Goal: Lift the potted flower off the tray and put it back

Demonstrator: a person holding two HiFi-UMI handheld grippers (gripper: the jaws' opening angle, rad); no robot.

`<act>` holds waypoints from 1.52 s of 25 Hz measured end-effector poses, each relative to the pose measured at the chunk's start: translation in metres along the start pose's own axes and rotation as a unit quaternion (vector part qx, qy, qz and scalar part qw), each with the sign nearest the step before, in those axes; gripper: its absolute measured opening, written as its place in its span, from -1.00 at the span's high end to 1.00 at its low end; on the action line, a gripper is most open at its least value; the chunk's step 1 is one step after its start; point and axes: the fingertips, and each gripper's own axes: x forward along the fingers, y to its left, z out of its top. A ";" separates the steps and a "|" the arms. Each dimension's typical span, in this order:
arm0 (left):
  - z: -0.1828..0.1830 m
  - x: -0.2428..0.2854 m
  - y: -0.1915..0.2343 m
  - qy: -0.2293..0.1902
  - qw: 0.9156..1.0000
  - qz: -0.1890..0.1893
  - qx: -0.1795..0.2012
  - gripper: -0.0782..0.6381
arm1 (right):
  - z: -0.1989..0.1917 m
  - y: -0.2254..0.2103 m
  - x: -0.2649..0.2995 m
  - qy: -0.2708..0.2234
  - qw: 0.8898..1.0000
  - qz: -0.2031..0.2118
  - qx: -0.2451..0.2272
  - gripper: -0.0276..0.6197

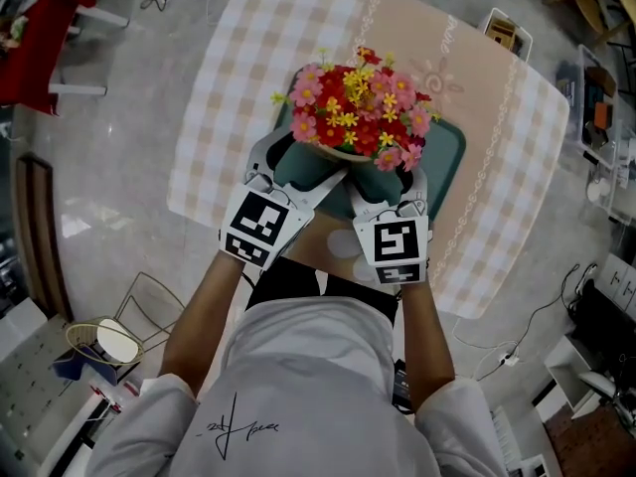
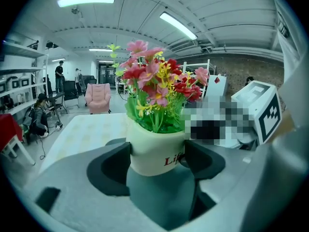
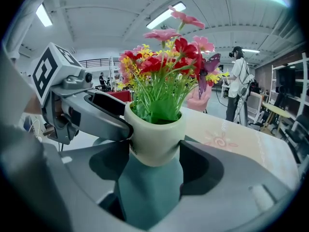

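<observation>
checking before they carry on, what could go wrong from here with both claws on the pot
Both the left claw and right claw pinch the pot on its rounded wall from the same side, so it could slip or twist.
The tall flowers hide part of the tray from the head view, so it might tip or be set down askew.

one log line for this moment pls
phase: grasp | left tool: shut on potted flower | right tool: shut on potted flower | position: upright over teal tray, contact unclear
</observation>
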 end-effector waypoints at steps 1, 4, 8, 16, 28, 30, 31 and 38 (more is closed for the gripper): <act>0.000 0.002 0.001 0.001 1.000 0.002 0.001 -0.21 | -0.001 -0.002 0.002 0.000 1.000 -0.001 -0.002 -0.11; -0.002 0.005 0.002 -0.001 1.000 0.006 0.007 -0.20 | -0.003 -0.003 0.004 -0.004 1.000 -0.004 -0.005 -0.11; -0.002 0.012 0.006 -0.002 1.000 0.013 0.005 -0.20 | -0.004 -0.008 0.011 -0.007 1.000 -0.003 -0.003 -0.10; -0.006 0.035 0.021 -0.004 1.000 0.021 -0.002 -0.20 | -0.008 -0.023 0.032 -0.013 1.000 -0.010 -0.012 -0.09; -0.018 0.038 0.022 -0.001 1.000 0.018 -0.015 -0.21 | -0.015 -0.022 0.036 -0.015 0.998 -0.034 -0.044 -0.08; -0.020 0.040 0.022 0.000 1.000 0.017 -0.017 -0.20 | -0.017 -0.023 0.037 -0.015 0.998 -0.037 -0.048 -0.08; -0.020 0.041 0.022 0.000 1.000 0.017 -0.016 -0.20 | -0.017 -0.023 0.036 -0.016 0.998 -0.038 -0.048 -0.08; -0.027 0.015 0.017 -0.006 1.000 0.019 -0.021 -0.20 | -0.015 0.001 0.024 -0.020 0.997 -0.045 -0.067 -0.06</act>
